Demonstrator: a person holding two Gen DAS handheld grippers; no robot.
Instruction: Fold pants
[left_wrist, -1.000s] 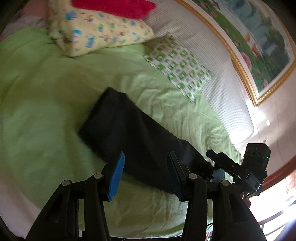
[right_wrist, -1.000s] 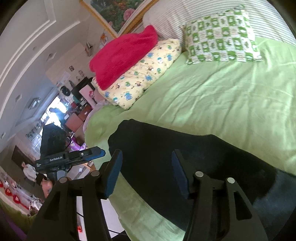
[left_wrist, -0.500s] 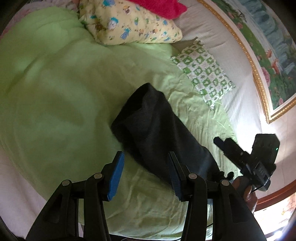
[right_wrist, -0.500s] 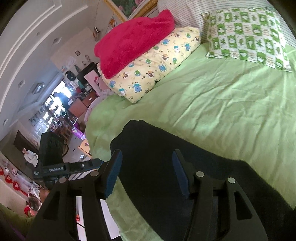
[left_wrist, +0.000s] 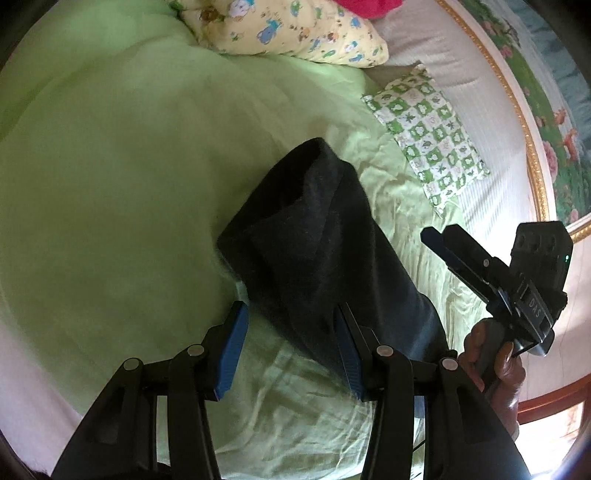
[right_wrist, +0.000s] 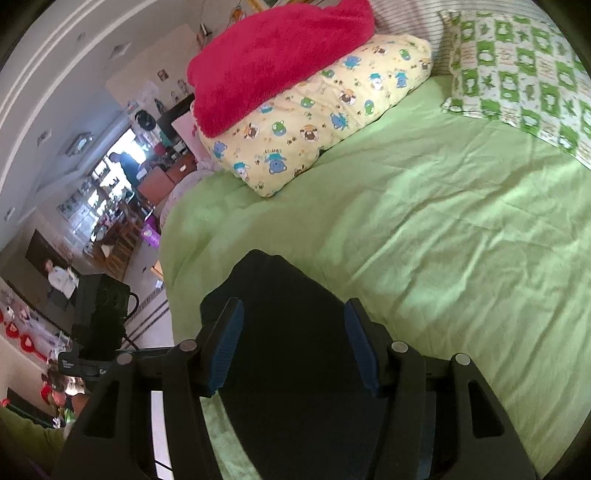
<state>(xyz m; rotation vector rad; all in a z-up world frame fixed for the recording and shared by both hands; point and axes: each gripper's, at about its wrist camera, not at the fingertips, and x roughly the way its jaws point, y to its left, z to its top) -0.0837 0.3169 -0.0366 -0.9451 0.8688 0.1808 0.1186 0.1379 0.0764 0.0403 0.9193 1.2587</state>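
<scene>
Dark pants (left_wrist: 325, 258) folded on our green bedspread (left_wrist: 110, 184), our left gripper (left_wrist: 291, 347) and right gripper (right_wrist: 293, 347) both spread wide, empty, pillows beyond.

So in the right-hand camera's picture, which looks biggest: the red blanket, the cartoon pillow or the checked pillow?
1. Cartoon pillow and red blanket: too alike to rank.
2. Checked pillow, though the picture's edge cuts it off.

I get soft daylight, blown out at the bright doorway (right_wrist: 122, 155); the crumpled light-green cotton bedsheet (left_wrist: 110, 184) smears with blur, and fisheye edges bend and darken.
</scene>
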